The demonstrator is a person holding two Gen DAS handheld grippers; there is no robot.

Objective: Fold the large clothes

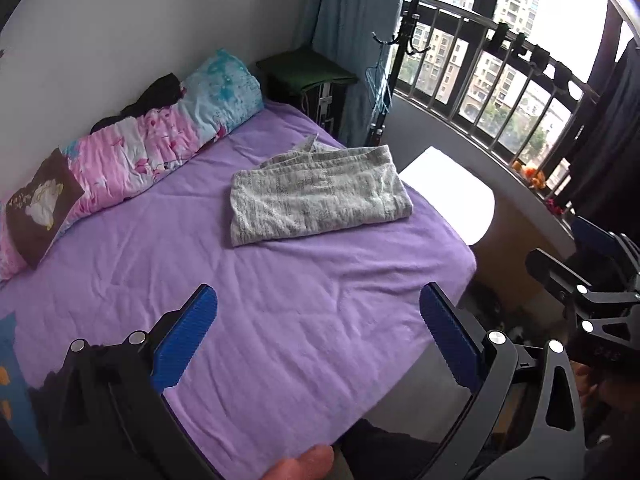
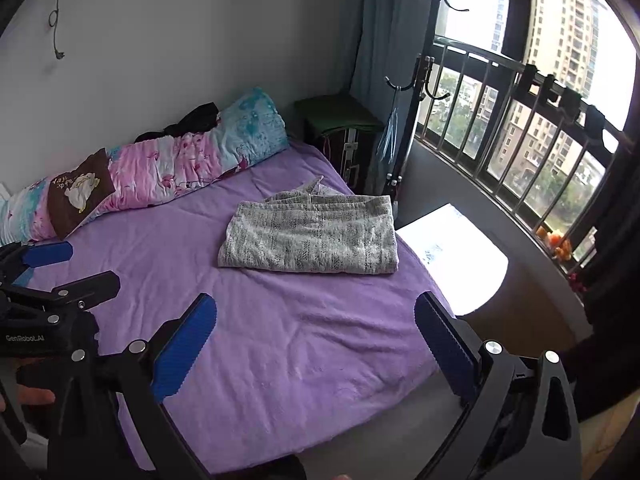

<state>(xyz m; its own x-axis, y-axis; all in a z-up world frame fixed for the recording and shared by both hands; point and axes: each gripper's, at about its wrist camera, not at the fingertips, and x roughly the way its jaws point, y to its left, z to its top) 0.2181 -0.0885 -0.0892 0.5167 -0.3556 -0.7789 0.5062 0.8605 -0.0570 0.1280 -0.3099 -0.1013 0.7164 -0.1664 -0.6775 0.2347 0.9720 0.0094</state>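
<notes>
Hovering above the near part of the purple bed sheet [image 1: 280,320], left gripper [image 1: 318,332] with blue ribbed pads spread wide, nothing between them. Same for right gripper [image 2: 316,336]: jaws gaping, empty, over the same sheet near its front corner. Both well apart from the folded grey knitted garment [image 1: 320,196], lying flat toward the far right side of the bed, one thin strip of it trailing out behind toward the wall.

Caught only in the left wrist view: right gripper off at the right edge [image 1: 592,268], and a fingertip at the bottom rim. Caught only in the right wrist view: left gripper at the left edge [image 2: 60,272], white lettering "GenRobot.AI" legible on its black body, and a dangling cord on the white wall [image 2: 56,12].

Seen in both: rolled pink and turquoise floral quilt [image 2: 180,160] along the wall, brown cushion with a white cartoon duck [image 2: 80,192] leaning on it, pale writing above the duck too small to read. Beyond the bed, dark nightstand with green top [image 1: 308,68], black coat stand [image 1: 404,40], curved barred window [image 2: 520,120], white stool [image 1: 452,196] just beside the bed's right edge.
</notes>
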